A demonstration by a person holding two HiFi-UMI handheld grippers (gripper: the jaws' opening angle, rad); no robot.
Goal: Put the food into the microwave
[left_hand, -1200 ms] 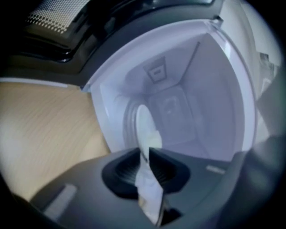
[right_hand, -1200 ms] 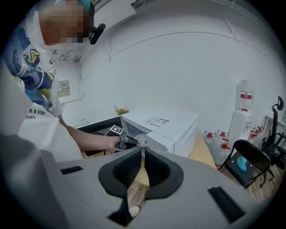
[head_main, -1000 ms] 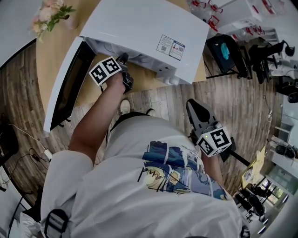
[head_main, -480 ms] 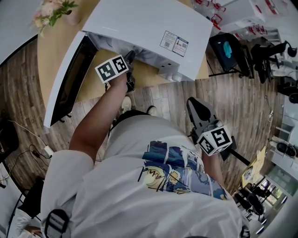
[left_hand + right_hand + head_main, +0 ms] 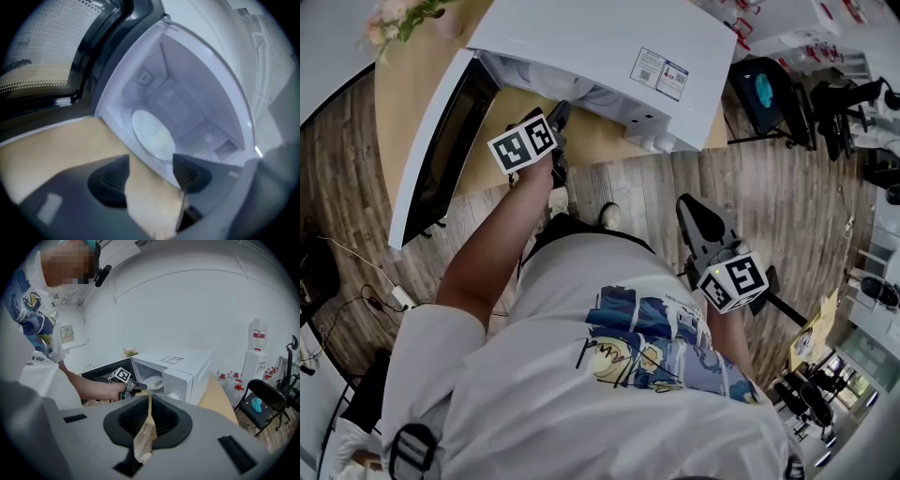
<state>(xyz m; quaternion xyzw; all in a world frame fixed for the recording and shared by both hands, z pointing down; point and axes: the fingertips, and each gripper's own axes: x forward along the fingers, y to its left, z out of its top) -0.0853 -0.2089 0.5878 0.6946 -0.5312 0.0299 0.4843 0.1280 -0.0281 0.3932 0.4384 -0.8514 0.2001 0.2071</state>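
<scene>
The left gripper (image 5: pixel 151 161) is hovering just outside the mouth of the white box-shaped microwave oven (image 5: pixel 600 47), its two dark jaws opening wide with nothing between them, only the tan wooden tabletop (image 5: pixel 56 150) showing through the gap. The pale round plate of food (image 5: pixel 152 136) is lying on the floor of the oven's white cavity, clear of the jaws, while the dark-windowed door (image 5: pixel 441 159) is standing swung fully out. The right gripper (image 5: pixel 149 399) is hanging by the person's side, well apart from the oven, its jaws meeting at the tips and holding nothing.
</scene>
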